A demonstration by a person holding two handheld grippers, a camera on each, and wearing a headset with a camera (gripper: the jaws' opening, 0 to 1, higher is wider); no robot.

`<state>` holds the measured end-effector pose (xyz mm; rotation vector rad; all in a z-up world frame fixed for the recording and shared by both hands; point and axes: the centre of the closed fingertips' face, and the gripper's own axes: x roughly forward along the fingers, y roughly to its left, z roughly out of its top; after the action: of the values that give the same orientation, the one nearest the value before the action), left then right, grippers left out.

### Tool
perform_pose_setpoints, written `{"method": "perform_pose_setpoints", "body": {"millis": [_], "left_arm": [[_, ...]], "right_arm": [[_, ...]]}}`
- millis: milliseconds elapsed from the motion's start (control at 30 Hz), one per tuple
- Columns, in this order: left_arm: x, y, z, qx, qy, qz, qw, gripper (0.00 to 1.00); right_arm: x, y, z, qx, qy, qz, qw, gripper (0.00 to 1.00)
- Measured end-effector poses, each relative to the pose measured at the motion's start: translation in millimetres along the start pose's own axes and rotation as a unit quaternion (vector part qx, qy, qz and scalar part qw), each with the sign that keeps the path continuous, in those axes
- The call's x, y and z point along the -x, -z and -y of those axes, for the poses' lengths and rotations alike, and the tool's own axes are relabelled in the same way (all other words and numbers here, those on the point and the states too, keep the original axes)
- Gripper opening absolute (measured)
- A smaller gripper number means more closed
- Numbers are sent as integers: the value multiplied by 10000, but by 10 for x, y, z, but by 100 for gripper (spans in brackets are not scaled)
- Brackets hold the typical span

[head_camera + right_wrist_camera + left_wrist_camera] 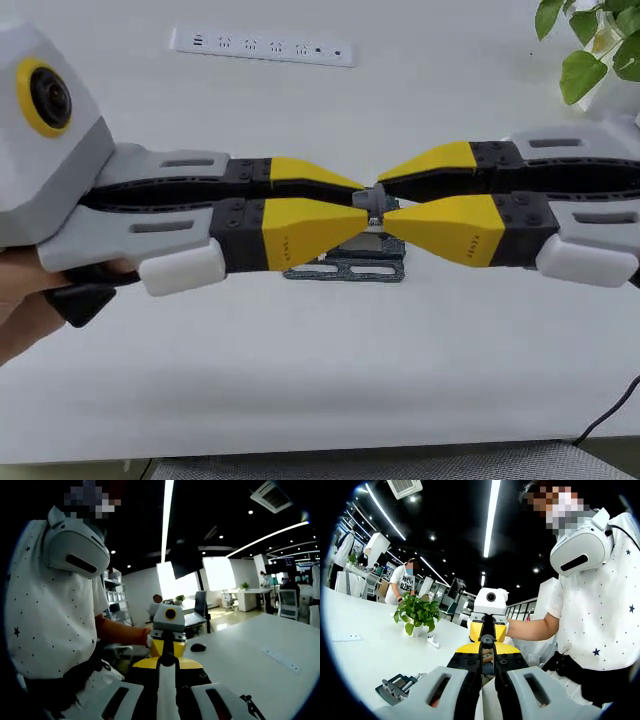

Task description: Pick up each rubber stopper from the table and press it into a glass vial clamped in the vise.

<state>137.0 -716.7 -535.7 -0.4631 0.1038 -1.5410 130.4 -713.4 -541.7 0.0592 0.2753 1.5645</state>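
Observation:
My two grippers point at each other above the table, their yellow tips meeting in the middle. A small grey rubber stopper (373, 201) sits between all the tips. The left gripper (364, 201) comes in from the left and is shut on it. From the right, the right gripper (381, 199) closes on the same stopper. In the left gripper view the stopper (487, 641) shows as a round grey knob at the left gripper's (487, 645) tips. The dark vise (346, 268) lies on the table just below and behind the tips; the jaws hide any vial there.
A white power strip (262, 45) lies at the far edge of the white table (320, 370). A potted plant (592, 45) stands at the far right. A black cable (610, 415) runs off the near right corner. Other people stand in the room.

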Motion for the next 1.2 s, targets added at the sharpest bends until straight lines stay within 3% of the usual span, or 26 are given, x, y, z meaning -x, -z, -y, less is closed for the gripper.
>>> {"method": "perform_pose_setpoints", "body": {"millis": [567,1067,1200], "left_arm": [[20,-19,-16,156,102,120,9998,4],[89,73,-116,27,-139,49,9999,5],[116,147,-160,-40,-316,-99,9994,10]], "right_arm": [[-8,-24,-10,203,-57,-74,9998,6],[-7,84,154,74,58,-321,9994,5],[-19,61,174,7,81,-371,9993,6]]}}
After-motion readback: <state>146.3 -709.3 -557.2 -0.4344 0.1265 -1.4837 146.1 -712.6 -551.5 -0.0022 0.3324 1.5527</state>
